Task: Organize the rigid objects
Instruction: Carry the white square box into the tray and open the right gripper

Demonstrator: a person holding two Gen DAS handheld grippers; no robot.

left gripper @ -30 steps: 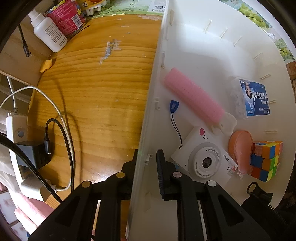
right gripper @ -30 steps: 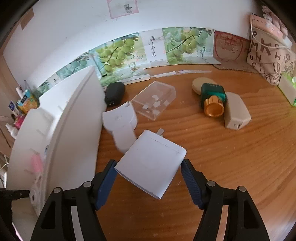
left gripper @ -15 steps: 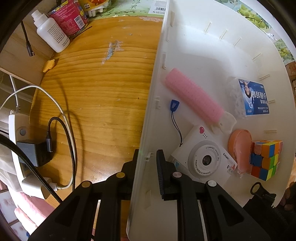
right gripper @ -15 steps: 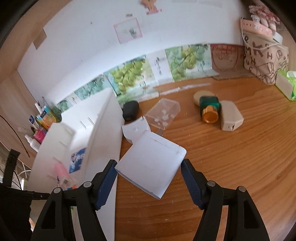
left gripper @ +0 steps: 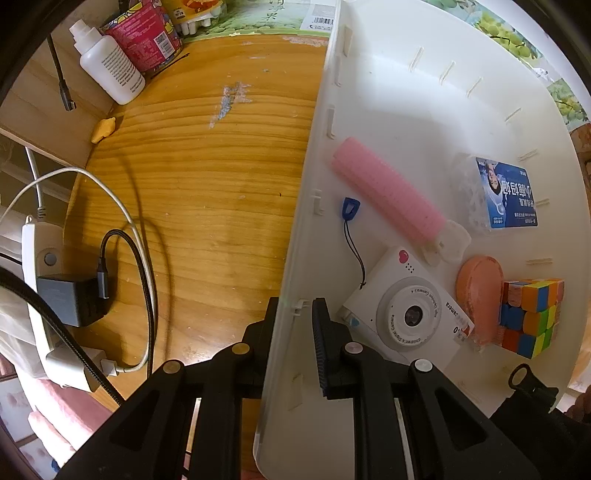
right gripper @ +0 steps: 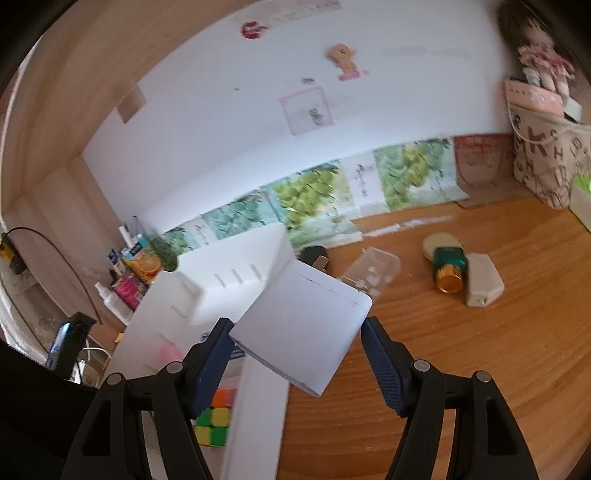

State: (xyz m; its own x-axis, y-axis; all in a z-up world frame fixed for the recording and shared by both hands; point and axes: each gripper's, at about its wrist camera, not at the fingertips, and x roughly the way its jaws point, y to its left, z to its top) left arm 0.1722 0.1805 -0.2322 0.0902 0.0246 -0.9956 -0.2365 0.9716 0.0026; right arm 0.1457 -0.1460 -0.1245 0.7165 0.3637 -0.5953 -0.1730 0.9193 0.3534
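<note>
My left gripper (left gripper: 295, 325) is shut on the left wall of a white storage bin (left gripper: 406, 103), pointing straight down. Inside the bin lie a pink hair roller (left gripper: 388, 192), a white toy camera (left gripper: 406, 317), a colour cube (left gripper: 532, 317), an orange oval piece (left gripper: 478, 291) and a blue packet (left gripper: 506, 195). My right gripper (right gripper: 299, 354) is shut on a white square charger block (right gripper: 303, 325), held tilted in the air above the bin's right wall (right gripper: 255, 413). The cube (right gripper: 214, 417) shows below it.
A power strip with cables (left gripper: 48, 295), a white bottle (left gripper: 107, 66) and a red cup (left gripper: 144, 33) stand left of the bin. On the wooden table to the right lie a clear plastic box (right gripper: 373, 273), a green bottle with a gold cap (right gripper: 448, 267), a beige case (right gripper: 482, 284) and a black object (right gripper: 314, 254).
My right gripper has risen and tipped upward with the charger block, now over the bin's edge. The left gripper keeps its hold on the bin wall, unmoved.
</note>
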